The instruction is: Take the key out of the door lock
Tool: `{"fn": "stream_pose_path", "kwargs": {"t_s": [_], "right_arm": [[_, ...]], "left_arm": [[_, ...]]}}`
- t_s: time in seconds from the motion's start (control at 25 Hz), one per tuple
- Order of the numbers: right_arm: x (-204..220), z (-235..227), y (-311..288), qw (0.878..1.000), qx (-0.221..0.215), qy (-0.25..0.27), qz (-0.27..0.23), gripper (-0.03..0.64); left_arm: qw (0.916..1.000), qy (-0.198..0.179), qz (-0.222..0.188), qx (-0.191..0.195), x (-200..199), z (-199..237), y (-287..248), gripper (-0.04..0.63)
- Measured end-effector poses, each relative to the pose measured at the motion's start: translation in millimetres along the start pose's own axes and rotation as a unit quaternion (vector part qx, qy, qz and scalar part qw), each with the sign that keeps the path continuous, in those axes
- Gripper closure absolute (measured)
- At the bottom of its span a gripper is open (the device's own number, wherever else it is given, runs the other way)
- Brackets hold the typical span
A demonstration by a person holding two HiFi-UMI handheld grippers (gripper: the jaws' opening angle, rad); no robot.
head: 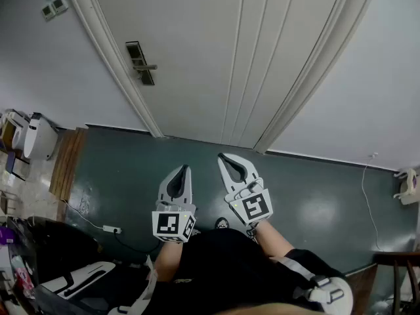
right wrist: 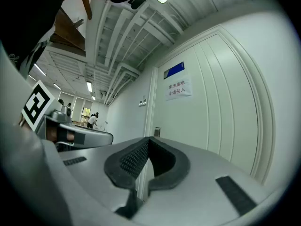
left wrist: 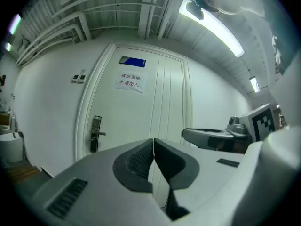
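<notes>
Nearest the head camera are the person's dark-sleeved arms, holding the left gripper point(head: 184, 169) and the right gripper point(head: 223, 157) side by side and close together, both aimed toward the door point(head: 216, 58). Each gripper's own view shows its claw pinched shut at the tips, with nothing between the ribbed pads.

The lock plate point(head: 141, 63) is on the door's left edge, with its lever handle point(head: 149, 67) sticking out. It is well apart from both grippers, ahead and to the left of them. The key is too small to make out in any view.

The left gripper view shows the lock plate point(left wrist: 95, 134) upright beside the door frame. It also shows a paper notice point(left wrist: 130, 80) and a blue sign point(left wrist: 132, 61) higher on the door, neither of which the head view shows clearly. The right gripper view catches the plate only as a small dark patch point(right wrist: 156, 132) above its jaws, plus people point(right wrist: 91, 120) in a lit room far off to the left.

Between the grippers and the door lies dark green floor point(head: 315, 195). At the left edge are a wooden strip point(head: 67, 163), a white bin point(head: 39, 136) and a power strip point(head: 111, 229). Wall switches point(head: 54, 6) sit left of the door frame.
</notes>
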State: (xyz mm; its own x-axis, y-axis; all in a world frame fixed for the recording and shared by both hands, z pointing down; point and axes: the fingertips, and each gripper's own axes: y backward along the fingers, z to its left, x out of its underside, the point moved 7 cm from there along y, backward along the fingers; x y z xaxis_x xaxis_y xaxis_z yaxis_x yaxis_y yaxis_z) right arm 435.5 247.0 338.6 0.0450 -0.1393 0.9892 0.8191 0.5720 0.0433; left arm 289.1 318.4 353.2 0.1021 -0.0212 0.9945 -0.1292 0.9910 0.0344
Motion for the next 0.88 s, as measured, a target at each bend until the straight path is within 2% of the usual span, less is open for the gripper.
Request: {"fn": "stream_pose_path", "kwargs": {"t_s": [0.16,0.4,0.68,0.88], "right_arm": [[-2.2,-3.1,-0.7,1.000,-0.004,0.005,-0.007,0.609],[16.8,-0.3,7.1,1.000,-0.016,-0.020,0.004,0.609],[42.8,-6.3,20.0,0.999,-0.024,-0.038,0.016,0.608],[45.8,-10.1,18.8,0.998,-0.028,-0.051,0.030,0.609]], "left_arm": [[1.0000,-0.001,0.001,-0.003,2.3,-3.2,-3.3,0.572],[1.0000,0.004,0.003,0.007,10.9,-20.5,11.5,0.571],[0.9978,0.010,0.058,-0.032,48.6,-17.1,22.0,0.563],[0.9966,0.029,0.062,-0.045,50.8,-5.1,12.9,0.426]]}}
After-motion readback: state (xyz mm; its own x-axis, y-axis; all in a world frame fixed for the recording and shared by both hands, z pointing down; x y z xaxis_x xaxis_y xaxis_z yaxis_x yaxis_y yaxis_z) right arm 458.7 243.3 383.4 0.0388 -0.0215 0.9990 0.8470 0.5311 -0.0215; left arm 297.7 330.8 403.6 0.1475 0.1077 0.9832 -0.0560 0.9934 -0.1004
